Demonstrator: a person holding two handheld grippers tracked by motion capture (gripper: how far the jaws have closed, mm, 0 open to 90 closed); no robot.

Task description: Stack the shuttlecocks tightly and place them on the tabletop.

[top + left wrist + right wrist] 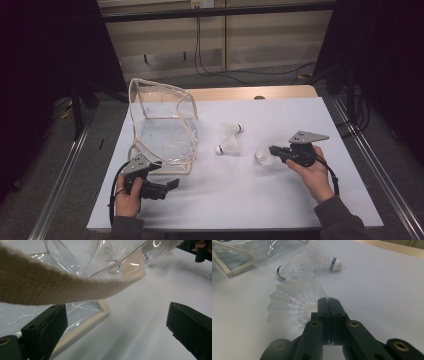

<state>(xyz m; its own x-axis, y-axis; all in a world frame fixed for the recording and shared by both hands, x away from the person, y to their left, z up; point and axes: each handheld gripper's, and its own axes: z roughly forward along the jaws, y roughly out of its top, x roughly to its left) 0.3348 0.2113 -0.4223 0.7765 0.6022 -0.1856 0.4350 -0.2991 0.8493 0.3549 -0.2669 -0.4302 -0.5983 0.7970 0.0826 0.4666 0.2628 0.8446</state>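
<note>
A: Item one: right gripper (274, 150), held at the table's right side. Its jaws stood clenched on the skirt rim of a white shuttlecock (294, 307), feather end nipped, cork end away from the hand.

B: Item two: left gripper (172, 183), near the front-left edge. The jaws were spread wide and grasped nothing; the cream strap (65, 287) crossed above them in the left gripper view, not between them.

A: Item three: clear plastic bag (162, 125) with cream trim, standing slumped on the table (280, 200) just beyond the left gripper. Its mouth appeared to face the middle of the table.

B: Item four: two loose shuttlecocks (231, 140), lying crossed and touching between the bag and the held one.

A: Risks, as judged. The grip took only a thin edge of the skirt, so the shuttlecock could have slipped or twisted out on the way to the bag.

B: Also: the bag was soft and unheld. A push from the shuttlecock could have folded the mouth shut or slid the bag away.

A: And a low carry could have knocked the loose pair aside.
</note>
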